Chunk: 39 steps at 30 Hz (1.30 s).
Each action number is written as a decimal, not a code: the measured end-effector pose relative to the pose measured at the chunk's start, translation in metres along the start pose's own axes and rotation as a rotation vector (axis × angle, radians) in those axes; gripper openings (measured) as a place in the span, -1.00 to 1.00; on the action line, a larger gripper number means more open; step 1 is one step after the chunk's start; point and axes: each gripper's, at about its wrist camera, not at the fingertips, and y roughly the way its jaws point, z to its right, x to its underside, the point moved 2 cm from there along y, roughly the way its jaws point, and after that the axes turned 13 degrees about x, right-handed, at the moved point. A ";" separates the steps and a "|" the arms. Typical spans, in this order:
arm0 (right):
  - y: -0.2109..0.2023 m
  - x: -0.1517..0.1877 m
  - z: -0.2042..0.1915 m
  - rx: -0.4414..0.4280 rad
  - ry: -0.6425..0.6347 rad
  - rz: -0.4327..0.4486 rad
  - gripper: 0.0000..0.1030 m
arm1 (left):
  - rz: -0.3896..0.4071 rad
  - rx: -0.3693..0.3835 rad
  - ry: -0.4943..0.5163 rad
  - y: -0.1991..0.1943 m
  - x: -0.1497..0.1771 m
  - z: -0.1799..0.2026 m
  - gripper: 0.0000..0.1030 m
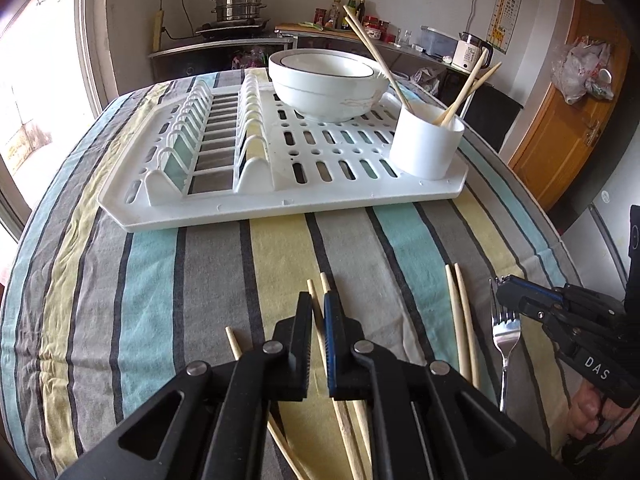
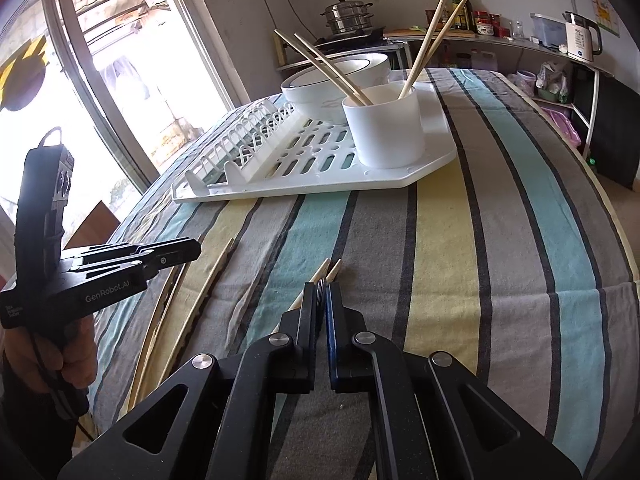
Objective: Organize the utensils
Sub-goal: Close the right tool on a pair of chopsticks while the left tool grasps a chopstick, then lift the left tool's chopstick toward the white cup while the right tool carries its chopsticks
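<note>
My left gripper [image 1: 318,306] is shut on a wooden chopstick [image 1: 317,322] low over the striped cloth; a second chopstick [image 1: 325,280] lies right beside it. A pair of chopsticks [image 1: 460,320] and a steel fork [image 1: 505,344] lie to the right. My right gripper [image 1: 500,292] comes in from the right, its tip at the fork's tines. In the right wrist view this gripper [image 2: 320,292] is shut with a sliver of grey metal between its pads. A white cup [image 1: 426,146] on the drying rack [image 1: 280,196] holds several chopsticks.
White bowls [image 1: 324,88] are stacked at the back of the rack. Another loose chopstick [image 1: 234,344] lies left of my left gripper. The table's edge [image 2: 616,240] curves off to the right. Behind are a counter with a steamer pot [image 1: 239,6], bottles and a kettle [image 1: 472,50].
</note>
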 end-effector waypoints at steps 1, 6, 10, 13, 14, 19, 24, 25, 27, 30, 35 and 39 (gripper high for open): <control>-0.002 -0.002 0.000 0.002 0.000 0.007 -0.94 | 0.009 0.011 -0.003 -0.004 -0.002 0.000 -0.88; -0.015 -0.011 -0.001 0.019 -0.007 0.044 -0.96 | 0.052 0.048 -0.009 -0.024 -0.012 0.000 -0.91; -0.025 -0.020 -0.004 0.036 -0.020 0.080 -0.97 | 0.086 0.066 -0.008 -0.038 -0.019 0.002 -0.91; -0.029 -0.025 -0.004 0.055 -0.030 0.101 -0.97 | 0.101 0.070 -0.001 -0.042 -0.023 0.005 -0.91; -0.029 -0.027 -0.004 0.057 -0.032 0.105 -0.97 | 0.104 0.071 0.002 -0.043 -0.025 0.005 -0.91; -0.030 -0.033 0.000 0.061 -0.026 0.115 -0.97 | 0.107 0.084 0.017 -0.040 -0.034 0.009 -0.91; -0.034 -0.036 0.004 0.066 -0.022 0.128 -0.97 | 0.114 0.090 0.026 -0.043 -0.040 0.013 -0.91; -0.036 -0.037 0.005 0.067 -0.022 0.133 -0.97 | 0.119 0.094 0.028 -0.045 -0.042 0.014 -0.91; -0.040 -0.040 0.005 0.067 -0.021 0.145 -0.97 | 0.130 0.097 0.033 -0.049 -0.045 0.016 -0.91; -0.047 -0.045 0.004 0.070 -0.023 0.168 -0.97 | 0.149 0.101 0.040 -0.057 -0.050 0.019 -0.91; -0.058 -0.051 0.002 0.090 -0.037 0.202 -0.97 | 0.182 0.105 0.059 -0.072 -0.054 0.026 -0.91; -0.062 -0.051 0.000 0.099 -0.045 0.211 -0.97 | 0.201 0.112 0.066 -0.081 -0.052 0.029 -0.91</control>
